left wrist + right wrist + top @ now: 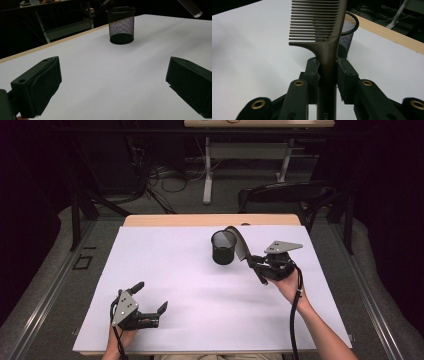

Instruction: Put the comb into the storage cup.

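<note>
Bright even light on white table [165, 270]; dark surroundings; soft shadows; slight blur.

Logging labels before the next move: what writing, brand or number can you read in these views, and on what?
"Cre": pale letters low on the handle of the comb, cut off by the picture's bottom edge; the rest cannot be read.
No lettering visible on the mesh cup.

The left gripper [151, 296] sits low near the bench's near-left corner, its fingers [37, 87] spread wide apart with nothing between them. The right gripper [248, 256], raised toward the bench's far right, has its fingers [313, 75] clamped on a comb handle, forearm stretching in from the near edge.
</note>
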The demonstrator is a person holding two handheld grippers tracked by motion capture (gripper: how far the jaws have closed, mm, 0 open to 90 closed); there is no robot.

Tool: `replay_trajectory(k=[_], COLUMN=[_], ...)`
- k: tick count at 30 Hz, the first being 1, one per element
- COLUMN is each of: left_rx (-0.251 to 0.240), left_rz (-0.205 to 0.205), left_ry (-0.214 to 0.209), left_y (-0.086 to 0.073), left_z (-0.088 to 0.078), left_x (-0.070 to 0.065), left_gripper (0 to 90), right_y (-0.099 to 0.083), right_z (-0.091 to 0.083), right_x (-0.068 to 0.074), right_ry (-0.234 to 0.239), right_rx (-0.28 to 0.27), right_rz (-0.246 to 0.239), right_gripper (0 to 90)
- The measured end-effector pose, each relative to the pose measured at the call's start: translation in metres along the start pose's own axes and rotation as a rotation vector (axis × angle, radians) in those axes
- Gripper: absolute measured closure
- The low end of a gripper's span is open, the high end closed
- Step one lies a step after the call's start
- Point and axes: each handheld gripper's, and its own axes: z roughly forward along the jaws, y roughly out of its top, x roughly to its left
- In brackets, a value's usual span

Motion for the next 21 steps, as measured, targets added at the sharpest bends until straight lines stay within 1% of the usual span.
replay_trajectory(k=[5,8,15,21], left_rx=[0.000,0.002,0.001,0.000], left_rz=[-0.002,0.003,0.003,0.000], left_ry=[0.002,0.003,0.003,0.005], left_y=[-0.0002,0.0002,-0.0001,-0.0001], left_z=[-0.0001,-0.0006,-0.0010,-0.0010], left_x=[0.0005,0.0000,0.0001,-0.0002], left_gripper=[0.2,0.2,0.2,0.2], right_y=[0.0006,0.0012,0.0019,0.0052], right_z=[0.0003,0.0002,0.0021,0.0021], right_x=[0.0002,0.0009,0.0003,-0.0015], right_ry=[-0.004,-0.006,-0.009,-0.017], right_rx=[-0.007,-0.010,-0.008,-0.023], right_rz=[0.001,0.001,-0.001,0.000], right_gripper=[72.6,72.6,72.6,72.6])
